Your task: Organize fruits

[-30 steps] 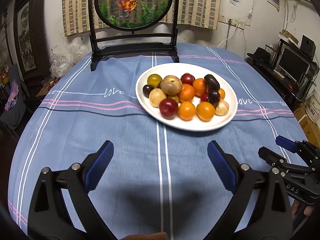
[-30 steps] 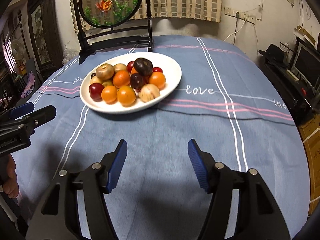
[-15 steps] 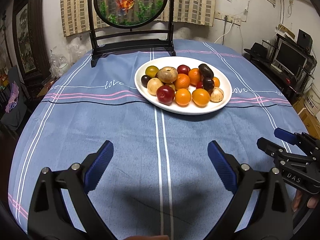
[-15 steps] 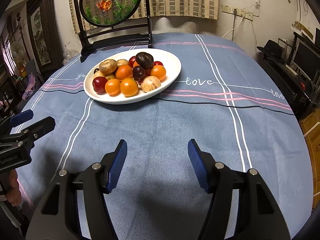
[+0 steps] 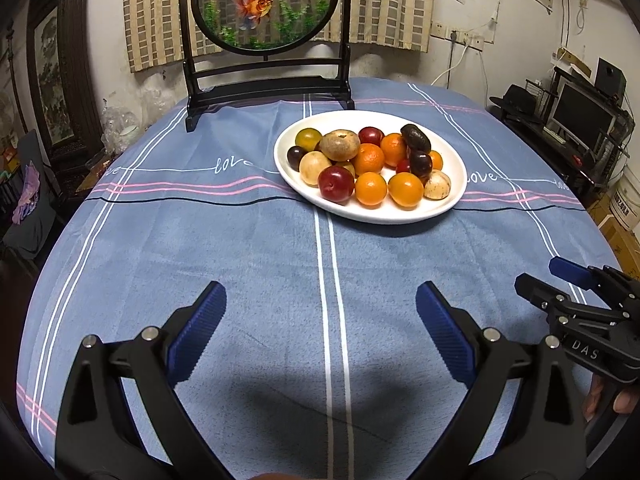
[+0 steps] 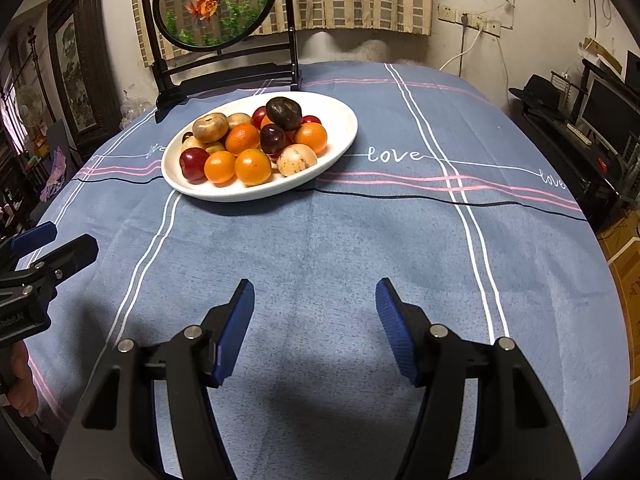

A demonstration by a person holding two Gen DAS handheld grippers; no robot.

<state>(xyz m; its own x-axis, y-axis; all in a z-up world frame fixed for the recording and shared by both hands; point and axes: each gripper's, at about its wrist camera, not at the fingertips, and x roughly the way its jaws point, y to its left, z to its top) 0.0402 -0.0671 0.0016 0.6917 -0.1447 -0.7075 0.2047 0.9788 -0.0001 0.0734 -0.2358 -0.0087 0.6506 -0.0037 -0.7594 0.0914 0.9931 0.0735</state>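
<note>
A white oval plate (image 5: 376,216) (image 6: 248,194) sits on the far half of the blue tablecloth. It is heaped with fruit: oranges (image 5: 371,189) (image 6: 253,167), red plums (image 5: 336,184), dark plums (image 5: 416,138) (image 6: 284,113) and tan fruits (image 5: 339,145) (image 6: 210,127). My left gripper (image 5: 320,296) hovers open over bare cloth, well short of the plate, with nothing between its blue pads. My right gripper (image 6: 315,286) is likewise open and empty, near the front of the table. Each gripper shows at the edge of the other's view, the right gripper (image 5: 542,276) and the left gripper (image 6: 66,240).
A round goldfish screen on a black stand (image 5: 272,92) (image 6: 224,76) rises just behind the plate. The round table drops off at left and right. A desk with a monitor (image 5: 580,116) stands off to the right, and furniture with clutter to the left.
The plate sits a little higher and smaller in both views, so both grippers have drawn back slightly. The jaws are as wide as before.
</note>
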